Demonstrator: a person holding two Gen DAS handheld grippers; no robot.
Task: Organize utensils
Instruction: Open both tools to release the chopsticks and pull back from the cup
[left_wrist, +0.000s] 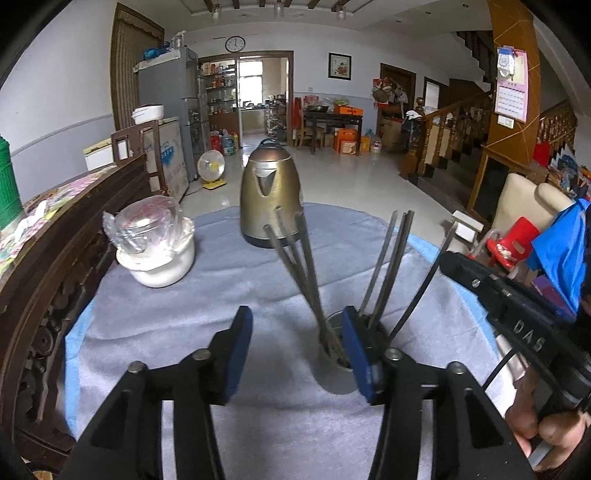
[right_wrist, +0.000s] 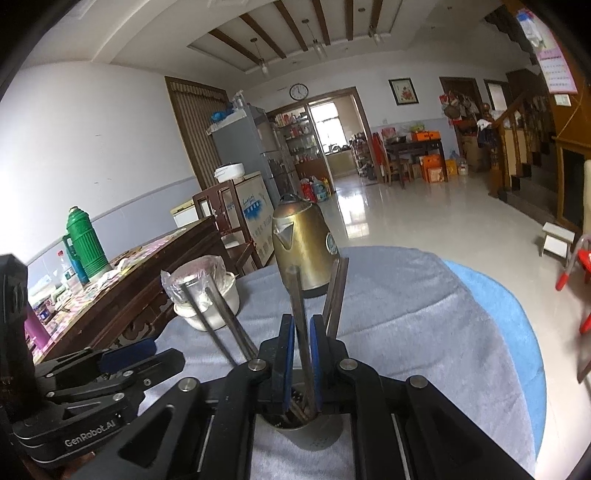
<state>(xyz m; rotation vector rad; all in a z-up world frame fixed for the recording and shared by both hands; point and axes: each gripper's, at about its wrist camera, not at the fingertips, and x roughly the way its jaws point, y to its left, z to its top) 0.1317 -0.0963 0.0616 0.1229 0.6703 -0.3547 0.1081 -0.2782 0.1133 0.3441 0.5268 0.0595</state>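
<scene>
While the right gripper (right_wrist: 302, 341) pinches one utensil (right_wrist: 300, 317) and the left gripper (left_wrist: 295, 347) gapes empty, a sideways tug could topple the holder (right_wrist: 314, 435)

Table (left_wrist: 155, 332) has a grey cloth (left_wrist: 258, 424) over it. On the cloth: kettle (left_wrist: 269, 192), white pot (left_wrist: 159, 254), metal holder (right_wrist: 314, 435).
</scene>
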